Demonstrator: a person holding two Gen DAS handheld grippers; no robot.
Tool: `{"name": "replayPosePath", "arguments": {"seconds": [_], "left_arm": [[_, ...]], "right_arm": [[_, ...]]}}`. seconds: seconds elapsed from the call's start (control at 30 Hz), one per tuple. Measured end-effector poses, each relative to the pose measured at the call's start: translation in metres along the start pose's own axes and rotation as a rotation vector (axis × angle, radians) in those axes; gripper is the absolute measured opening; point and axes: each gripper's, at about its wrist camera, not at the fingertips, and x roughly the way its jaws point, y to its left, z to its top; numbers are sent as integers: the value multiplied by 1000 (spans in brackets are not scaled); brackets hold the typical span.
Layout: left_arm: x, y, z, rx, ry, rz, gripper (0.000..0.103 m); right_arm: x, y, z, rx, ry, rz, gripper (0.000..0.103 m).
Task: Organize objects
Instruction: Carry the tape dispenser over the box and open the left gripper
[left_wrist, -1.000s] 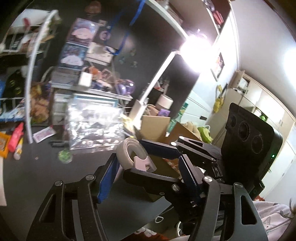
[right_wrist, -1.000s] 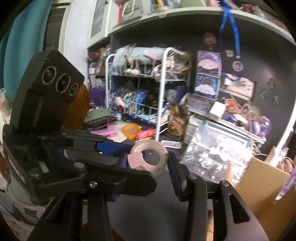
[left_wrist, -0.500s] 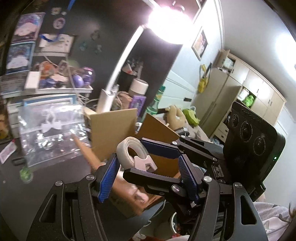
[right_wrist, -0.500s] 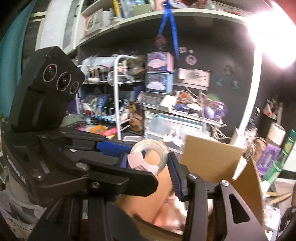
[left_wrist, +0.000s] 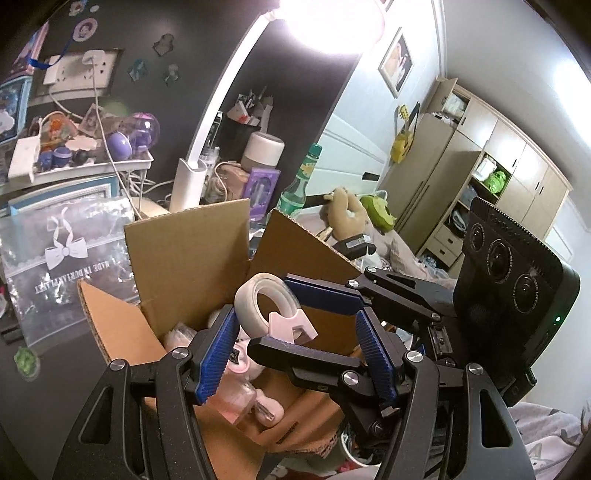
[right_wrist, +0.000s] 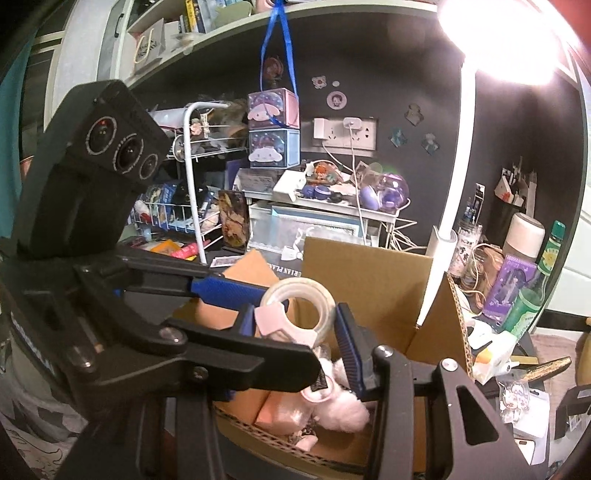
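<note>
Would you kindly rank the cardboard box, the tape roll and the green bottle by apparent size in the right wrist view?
1. cardboard box, clearly largest.
2. and 3. unsure: the tape roll and the green bottle look similar in area, and the roll sits much nearer the camera, between both tools' fingers, which inflates it.

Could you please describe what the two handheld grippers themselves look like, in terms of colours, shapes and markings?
Both look alike: the left gripper and right gripper have matte black angular frames with triangular cut-outs and silver screw heads. Their fingers carry ribbed blue pads. Each carries a black box with three round lenses; one shows a small green light. No cables or sleeves show.
</note>
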Motion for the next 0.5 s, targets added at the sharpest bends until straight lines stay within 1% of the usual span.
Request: {"name": "replayPosePath", "arguments": {"seconds": [0.13,0.2,0.3,0.37,0.5], "left_arm": [[4,-1,0,1,7,1,64],[3,-1,1,3,6,3,73],[3,-2,1,15,3,21,80],[3,-3,1,17,3,24,81],[2,-3,1,17,1,26,81]], "right_arm": [[1,-3,-2,2,9,-14,41],[1,-5,-2,5,8,-21,41],[-1,-5,-2,-2,3,-54,46],[-2,-6,-3,-2,3,-64,49],[-2,-7,-3,-1,3,-67,49]]}}
